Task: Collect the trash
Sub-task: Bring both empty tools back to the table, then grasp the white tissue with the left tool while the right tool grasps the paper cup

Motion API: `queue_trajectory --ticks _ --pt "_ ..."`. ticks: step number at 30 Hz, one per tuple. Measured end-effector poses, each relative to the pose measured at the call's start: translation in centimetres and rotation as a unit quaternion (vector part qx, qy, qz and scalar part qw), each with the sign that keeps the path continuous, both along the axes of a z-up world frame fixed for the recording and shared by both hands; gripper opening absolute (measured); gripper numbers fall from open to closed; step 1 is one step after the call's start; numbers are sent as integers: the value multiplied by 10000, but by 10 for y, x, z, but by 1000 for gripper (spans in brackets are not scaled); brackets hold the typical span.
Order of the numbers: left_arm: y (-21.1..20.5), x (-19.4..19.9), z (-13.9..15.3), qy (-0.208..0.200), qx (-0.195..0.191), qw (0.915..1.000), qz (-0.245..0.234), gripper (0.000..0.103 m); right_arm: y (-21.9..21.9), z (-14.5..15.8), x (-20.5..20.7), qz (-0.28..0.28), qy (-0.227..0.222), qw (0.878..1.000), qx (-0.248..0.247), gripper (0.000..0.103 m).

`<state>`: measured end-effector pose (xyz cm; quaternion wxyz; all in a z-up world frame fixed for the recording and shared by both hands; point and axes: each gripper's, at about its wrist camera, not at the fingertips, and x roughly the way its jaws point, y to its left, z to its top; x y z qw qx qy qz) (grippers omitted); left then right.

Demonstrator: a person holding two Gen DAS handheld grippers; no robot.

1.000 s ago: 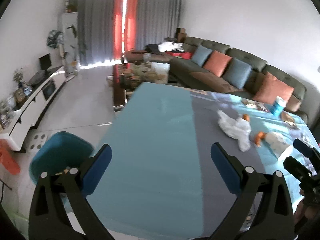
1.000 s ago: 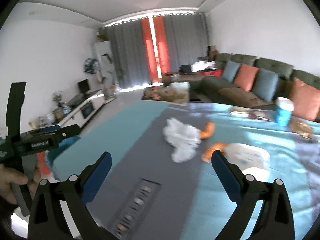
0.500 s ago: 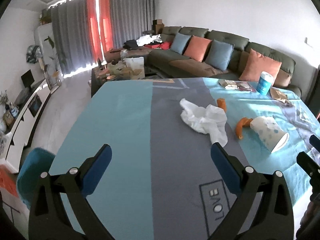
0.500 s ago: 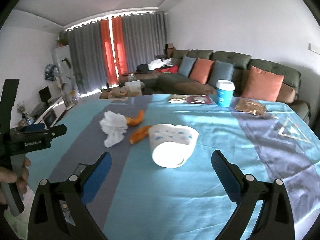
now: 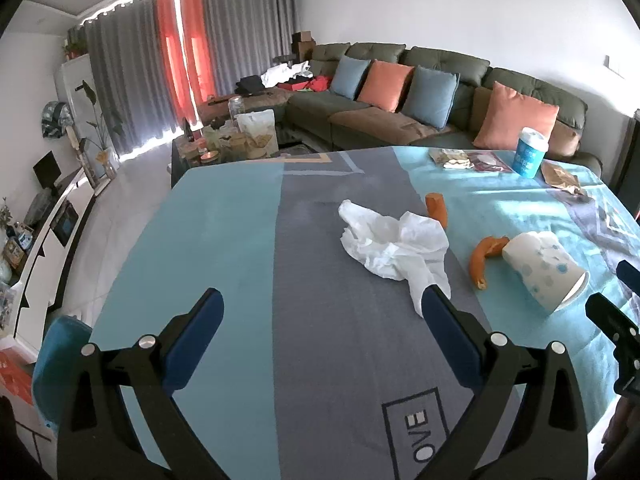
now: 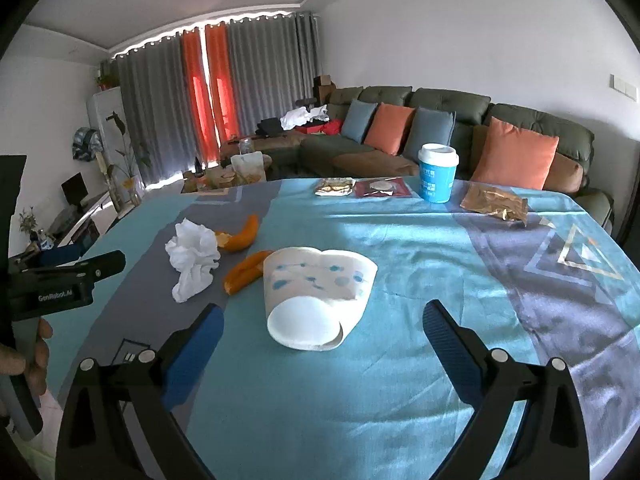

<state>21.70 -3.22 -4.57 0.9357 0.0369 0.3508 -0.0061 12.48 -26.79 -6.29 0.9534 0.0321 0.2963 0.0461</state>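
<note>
A crumpled white tissue (image 5: 394,245) lies mid-table, also in the right wrist view (image 6: 194,256). Two orange peel pieces (image 5: 484,256) (image 5: 436,207) lie beside it; they show in the right wrist view (image 6: 244,270) (image 6: 240,234). A crushed white paper cup with blue dots (image 5: 544,270) (image 6: 318,294) lies on its side. My left gripper (image 5: 320,312) is open and empty, just short of the tissue. My right gripper (image 6: 322,326) is open and empty, with the cup between and just beyond its fingertips.
The table carries a teal and grey cloth (image 6: 440,264). At its far side stand a blue lidded cup (image 6: 437,178), snack wrappers (image 6: 494,202) (image 6: 335,186) and a red packet (image 6: 382,189). A green sofa (image 6: 460,136) lies behind. A teal chair (image 5: 60,364) stands at the left edge.
Both grippers have swung right and moved in over the table. The tissue and the cup now sit closer to the fingertips. Both stay open.
</note>
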Motion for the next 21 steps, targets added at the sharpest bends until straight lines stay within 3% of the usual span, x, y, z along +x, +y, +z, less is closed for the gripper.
queue_trajectory --ticks 21 --pt "-24 61 -23 438 -393 9978 -308 97 7 -18 50 48 644 9979 25 96"
